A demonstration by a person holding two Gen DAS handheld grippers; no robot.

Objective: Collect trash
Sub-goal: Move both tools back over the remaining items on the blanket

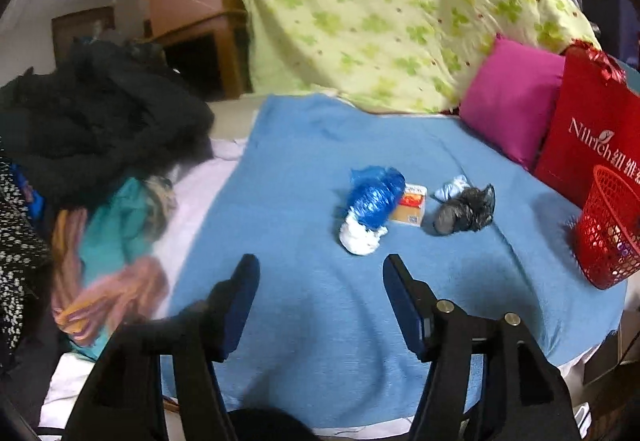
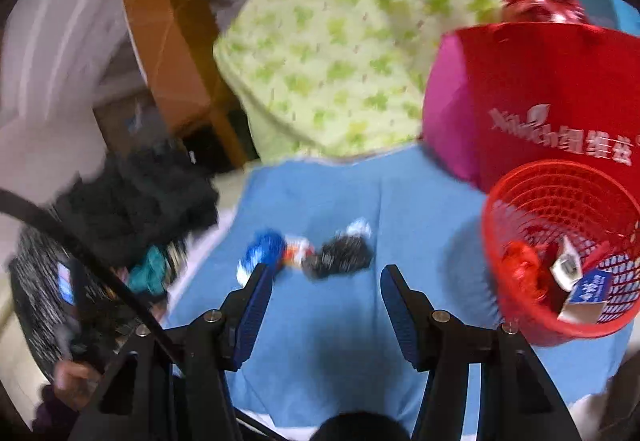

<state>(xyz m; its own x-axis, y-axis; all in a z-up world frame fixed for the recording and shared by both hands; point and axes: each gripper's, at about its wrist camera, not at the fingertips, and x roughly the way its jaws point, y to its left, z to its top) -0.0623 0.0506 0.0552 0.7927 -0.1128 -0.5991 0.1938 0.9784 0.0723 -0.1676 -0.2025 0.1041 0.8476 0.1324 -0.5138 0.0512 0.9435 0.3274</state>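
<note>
The trash sits bunched mid-bed on the blue blanket (image 1: 304, 177): a blue plastic bag (image 1: 374, 197) with a white wad, a small carton (image 1: 412, 207) touching it, and a dark crumpled bag (image 1: 466, 211) just beside. Packed so tight, a grab could catch two pieces or pinch the blanket. The red basket (image 2: 560, 241) stands at the bed's right edge, probably easy to tip. The left tool (image 1: 320, 301) and right tool (image 2: 324, 305) both gape partway, empty, touching nothing.
</note>
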